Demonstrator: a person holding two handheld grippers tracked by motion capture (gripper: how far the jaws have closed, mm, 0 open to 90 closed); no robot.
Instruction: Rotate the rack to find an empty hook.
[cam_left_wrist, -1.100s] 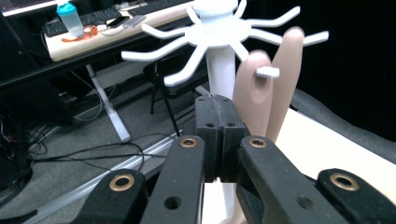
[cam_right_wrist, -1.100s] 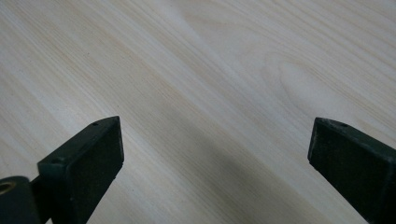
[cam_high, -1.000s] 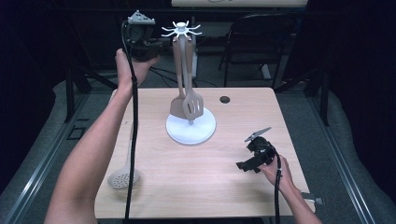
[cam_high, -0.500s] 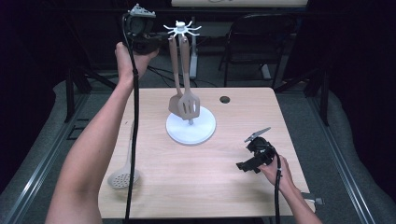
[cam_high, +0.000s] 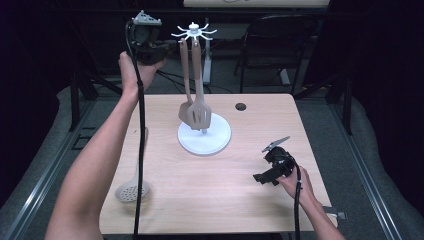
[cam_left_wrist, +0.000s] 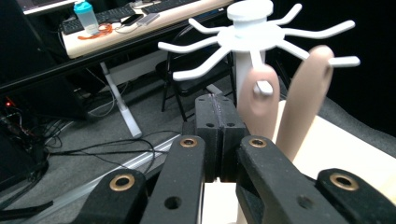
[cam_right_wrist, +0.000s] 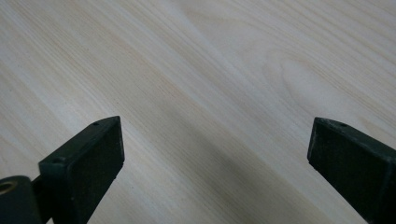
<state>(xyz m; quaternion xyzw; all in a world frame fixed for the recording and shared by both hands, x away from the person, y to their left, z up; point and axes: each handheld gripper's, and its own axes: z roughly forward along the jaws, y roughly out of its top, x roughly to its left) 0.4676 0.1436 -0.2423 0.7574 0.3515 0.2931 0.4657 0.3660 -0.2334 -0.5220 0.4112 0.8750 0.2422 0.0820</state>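
Two taupe silicone utensils, a slotted turner (cam_high: 201, 116) and a plain spatula (cam_high: 186, 111) beside it, hang from the white spoked utensil rack (cam_high: 194, 33), whose round white base (cam_high: 205, 141) stands on the light wooden surface (cam_high: 210, 200) near its far middle. In the left gripper view the two handle tops sit on the rack's prongs, the nearer one (cam_left_wrist: 258, 100) hooked through its hole, the other (cam_left_wrist: 308, 98) just beside it. The left claw (cam_left_wrist: 218, 135) is raised at rack-top height, just left of the spokes in the high view, its jaws pressed together with nothing between them and close to the nearer handle, though not touching it. The right claw (cam_high: 265, 176) rests low on the surface at the near right, well apart from the rack; its jaws stand wide over bare wood (cam_right_wrist: 201, 93). A grey perforated skimmer spoon (cam_high: 133, 189) lies flat near the left edge of the surface, under the left forearm.
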